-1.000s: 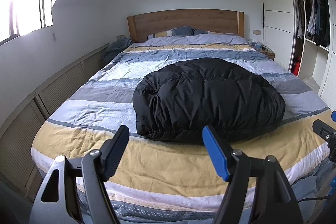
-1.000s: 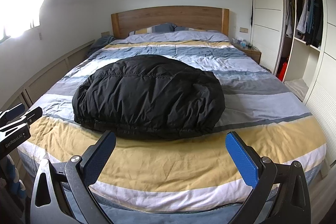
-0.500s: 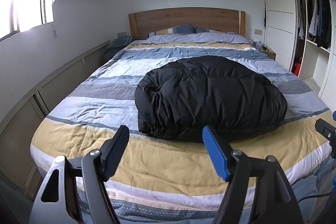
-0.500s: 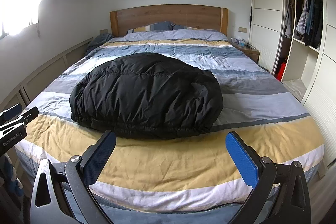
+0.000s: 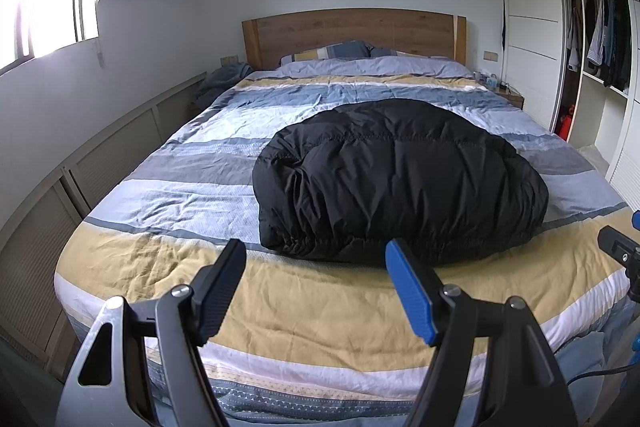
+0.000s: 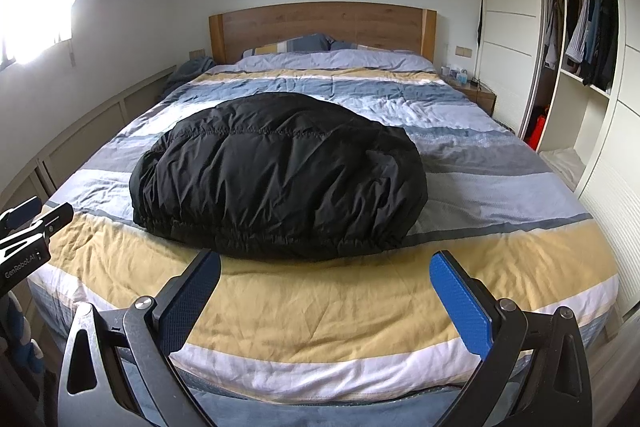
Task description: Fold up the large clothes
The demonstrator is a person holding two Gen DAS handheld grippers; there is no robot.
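A black puffy jacket (image 5: 396, 179) lies folded in a rounded bundle on the striped duvet of the bed (image 5: 304, 307), its elastic hem facing me; it also shows in the right wrist view (image 6: 280, 179). My left gripper (image 5: 316, 267) is open and empty, held above the yellow stripe at the foot of the bed, short of the jacket. My right gripper (image 6: 326, 275) is open wide and empty, also short of the hem. Each gripper's body shows at the edge of the other's view: the right one (image 5: 620, 251) and the left one (image 6: 28, 231).
A wooden headboard (image 5: 356, 31) and pillows (image 5: 332, 51) stand at the far end. Panelled wall units (image 5: 60, 179) run along the left. An open wardrobe (image 6: 580, 27) with hanging clothes and a nightstand (image 6: 472, 87) are on the right.
Both views have shifted slightly upward and toward the bed; the jacket sits a little nearer. Both grippers stay open and the jacket has not moved.
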